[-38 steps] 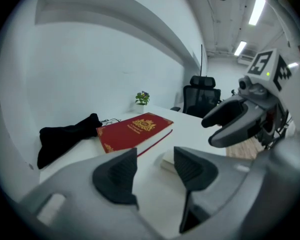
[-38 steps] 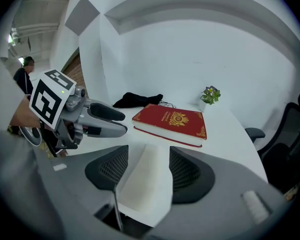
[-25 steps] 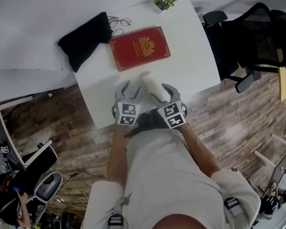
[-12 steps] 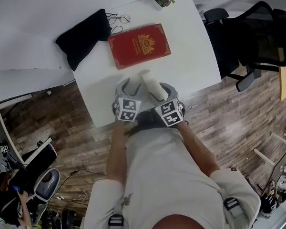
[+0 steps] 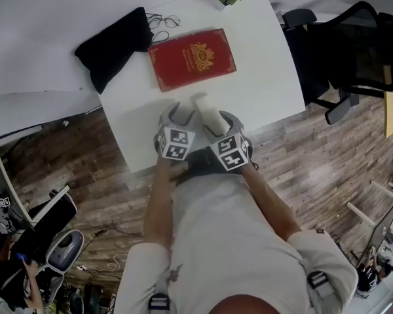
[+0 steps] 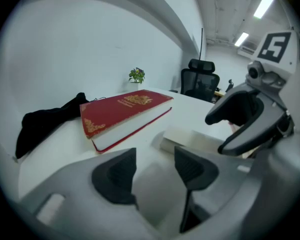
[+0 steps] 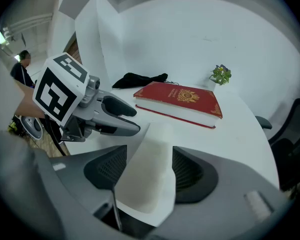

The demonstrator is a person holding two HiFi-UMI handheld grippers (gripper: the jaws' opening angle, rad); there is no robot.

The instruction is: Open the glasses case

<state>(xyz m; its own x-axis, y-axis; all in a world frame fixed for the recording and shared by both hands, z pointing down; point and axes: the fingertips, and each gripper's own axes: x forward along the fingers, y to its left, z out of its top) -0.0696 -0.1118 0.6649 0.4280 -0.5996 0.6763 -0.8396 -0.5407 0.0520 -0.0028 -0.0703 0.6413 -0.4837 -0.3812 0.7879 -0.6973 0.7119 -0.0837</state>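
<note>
Pinching cream glasses case (image 7: 152,144) in right gripper (image 7: 149,170) while just easing jaws wider; needing firmer clamping before bringing spread, empty left gripper (image 6: 154,170) in for prying it open.

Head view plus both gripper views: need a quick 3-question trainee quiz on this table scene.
1. True or false: the left gripper has its jaws apart with nothing between them.
2. What lies right beside the black cloth bundle at the far end of the white table? A: wire-framed eyeglasses. B: a coffee mug. C: a phone.
3. Where is the white oblong glasses case?

Key: 1 true. 2 A. 3 Between the pads of the right gripper, lid closed; its jaws have just eased open a little.
</note>
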